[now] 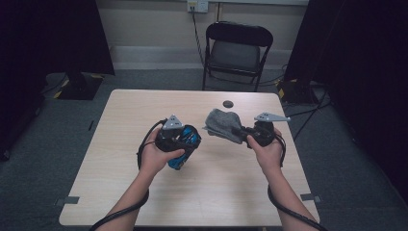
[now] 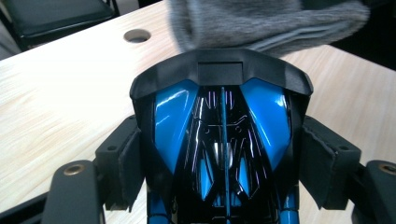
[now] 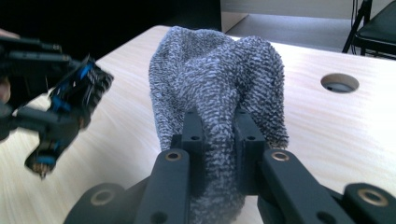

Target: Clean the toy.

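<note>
A glossy blue and black toy car (image 1: 188,144) is clamped by its sides in my left gripper (image 1: 185,139), held just above the table's middle. In the left gripper view the car (image 2: 219,140) sits between the pads (image 2: 123,168), nose pointing away. My right gripper (image 1: 239,131) is shut on a bunched grey knitted cloth (image 1: 222,122), which hangs off its tips toward the left. In the right gripper view the cloth (image 3: 217,79) bulges up beyond the pinching jaws of my right gripper (image 3: 219,140), and the toy car (image 3: 70,102) shows at far left.
The light wooden table (image 1: 144,110) has a round cable hole (image 1: 227,103) near its far edge. A black folding chair (image 1: 235,50) stands behind the table. Dark curtains flank both sides, and cables run along the floor at right.
</note>
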`<state>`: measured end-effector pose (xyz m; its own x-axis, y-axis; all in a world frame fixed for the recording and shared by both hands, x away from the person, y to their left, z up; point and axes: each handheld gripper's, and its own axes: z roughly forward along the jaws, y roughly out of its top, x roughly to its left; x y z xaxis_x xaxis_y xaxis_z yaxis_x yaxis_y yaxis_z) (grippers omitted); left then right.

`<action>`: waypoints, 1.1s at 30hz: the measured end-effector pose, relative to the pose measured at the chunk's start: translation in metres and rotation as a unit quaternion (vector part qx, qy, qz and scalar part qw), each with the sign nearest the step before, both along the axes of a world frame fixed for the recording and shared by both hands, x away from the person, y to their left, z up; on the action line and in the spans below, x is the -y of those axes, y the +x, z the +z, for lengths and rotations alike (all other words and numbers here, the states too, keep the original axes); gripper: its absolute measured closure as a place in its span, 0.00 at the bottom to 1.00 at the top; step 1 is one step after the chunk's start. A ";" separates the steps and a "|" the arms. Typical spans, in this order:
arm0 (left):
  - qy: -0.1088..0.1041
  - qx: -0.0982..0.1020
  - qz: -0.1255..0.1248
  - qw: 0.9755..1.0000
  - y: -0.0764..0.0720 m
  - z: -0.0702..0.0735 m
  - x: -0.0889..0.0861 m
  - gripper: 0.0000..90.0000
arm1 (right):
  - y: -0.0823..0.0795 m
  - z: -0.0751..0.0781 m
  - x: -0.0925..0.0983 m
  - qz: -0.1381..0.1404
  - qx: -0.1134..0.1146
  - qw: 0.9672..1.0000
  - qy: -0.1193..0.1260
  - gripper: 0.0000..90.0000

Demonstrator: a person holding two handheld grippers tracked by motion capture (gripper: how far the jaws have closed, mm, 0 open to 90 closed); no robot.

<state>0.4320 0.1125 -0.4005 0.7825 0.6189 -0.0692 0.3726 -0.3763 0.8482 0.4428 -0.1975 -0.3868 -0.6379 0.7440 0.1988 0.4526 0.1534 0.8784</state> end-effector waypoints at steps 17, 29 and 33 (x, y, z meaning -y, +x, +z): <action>-0.016 -0.005 -0.024 1.000 -0.008 -0.004 0.018 0.28 | 0.017 0.016 -0.041 0.000 0.007 1.000 -0.009 0.87; -0.007 -0.011 -0.014 1.000 -0.002 -0.008 0.021 0.28 | 0.011 0.009 -0.062 0.036 -0.004 0.999 0.001 0.87; -0.005 -0.012 -0.008 1.000 0.000 -0.008 0.018 0.28 | 0.008 0.006 -0.064 0.046 -0.008 0.999 0.004 0.87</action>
